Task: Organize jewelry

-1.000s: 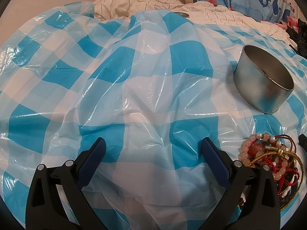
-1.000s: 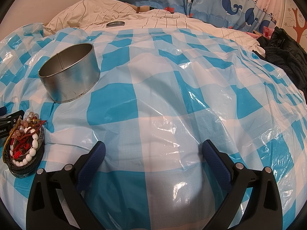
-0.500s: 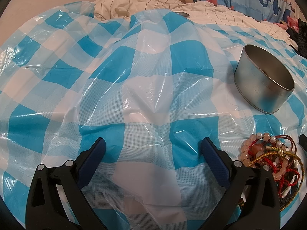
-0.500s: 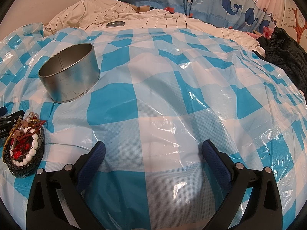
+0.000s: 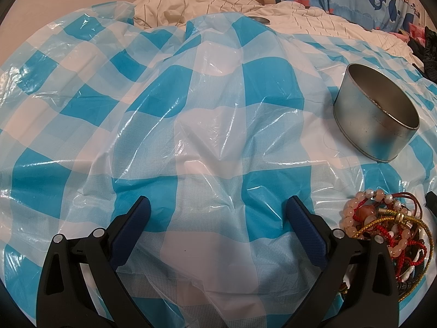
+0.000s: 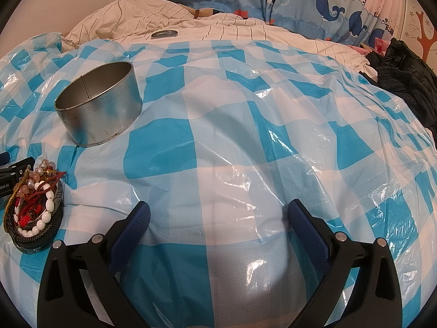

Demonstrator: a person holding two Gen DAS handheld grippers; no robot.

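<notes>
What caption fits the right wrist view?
Open right gripper over checked plastic sheet; round metal tin, dish of beaded bracelets left.

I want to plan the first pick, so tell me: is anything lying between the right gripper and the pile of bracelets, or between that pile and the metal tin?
Nothing visible does. Only bare checked plastic sheet separates the open right gripper from the bracelets in their dark dish, and the tin stands open-topped just beyond them.

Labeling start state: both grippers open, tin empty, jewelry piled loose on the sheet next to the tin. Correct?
One error: the jewelry isn't loose on the checked sheet; it sits in a dark dish, as the right wrist view shows. Left gripper and right gripper open, tin empty.
</notes>
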